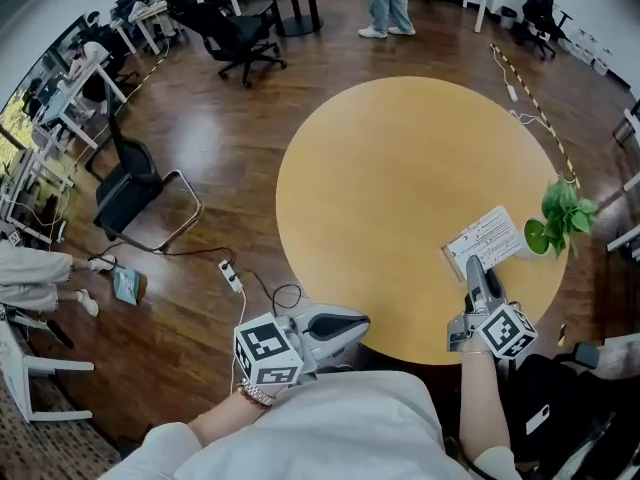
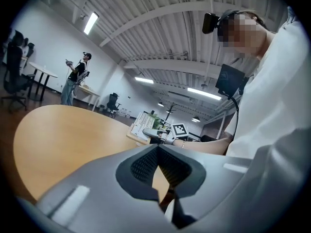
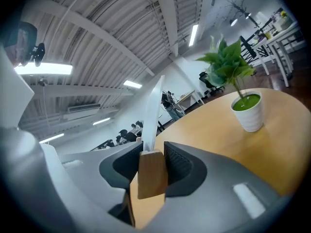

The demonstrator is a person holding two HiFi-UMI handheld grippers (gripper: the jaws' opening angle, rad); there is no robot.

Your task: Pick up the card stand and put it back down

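Observation:
The card stand is a small wooden block (image 3: pixel 152 174) with a white printed card (image 3: pixel 153 110) rising from its slot. My right gripper (image 3: pixel 152 166) is shut on the block, one pad on each side. From above, the card (image 1: pixel 485 240) shows at the round table's right side, just ahead of the right gripper (image 1: pixel 474 268). Whether the block touches the tabletop I cannot tell. My left gripper (image 1: pixel 350 320) hangs at the table's near edge, shut and empty; its fingertips (image 2: pixel 158 149) meet. The card stand (image 2: pixel 143 125) also shows far off in the left gripper view.
A small green plant in a white pot (image 1: pixel 555 223) stands right beside the card stand, near the table's right edge (image 3: pixel 248 110). The round wooden table (image 1: pixel 400 188) is otherwise bare. Office chairs, cables and a standing person lie beyond it on the floor.

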